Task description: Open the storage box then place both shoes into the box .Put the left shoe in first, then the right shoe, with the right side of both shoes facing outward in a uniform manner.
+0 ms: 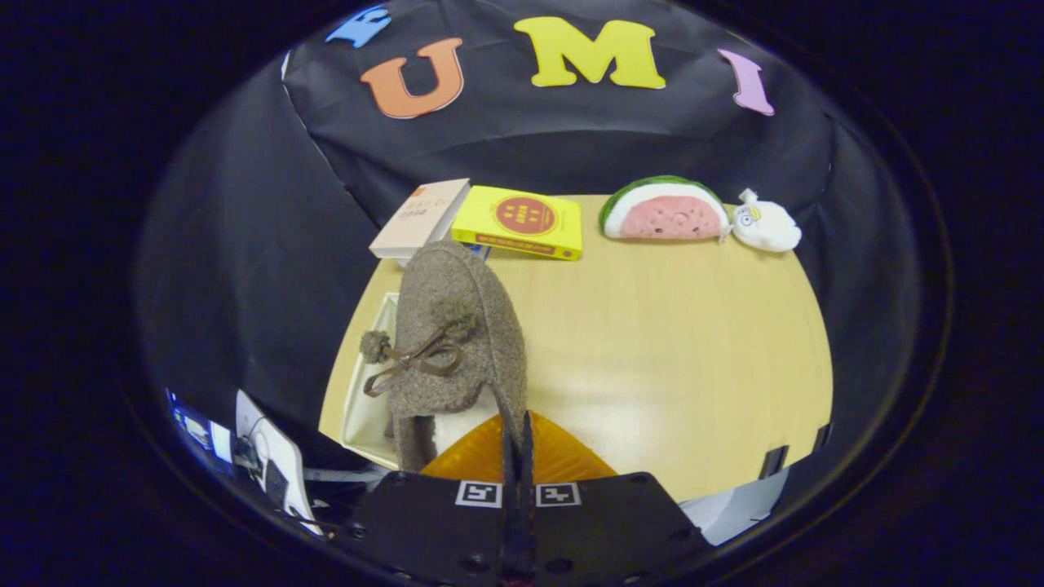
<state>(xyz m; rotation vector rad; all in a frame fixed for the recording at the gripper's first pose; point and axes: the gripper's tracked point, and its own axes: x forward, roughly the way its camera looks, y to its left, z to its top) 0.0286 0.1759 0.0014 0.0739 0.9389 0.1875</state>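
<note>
A grey-brown fuzzy shoe [461, 326] with a brown bow and two pom-poms hangs from my gripper [518, 444], toe pointing away from me. The fingers are shut on the rim of its heel opening, pressed close together with the thin wall between them. Under and to the left of the shoe lies the white storage box [364, 408], open at the top, by the left edge of the wooden table [669, 367]. The shoe hides most of the box's inside.
At the table's back stand a beige book [420, 216] and a yellow book [519, 222]. A watermelon-slice plush [665, 210] and a small white plush [765, 224] sit at the back right. Some devices with cables [269, 456] lie off the table, lower left.
</note>
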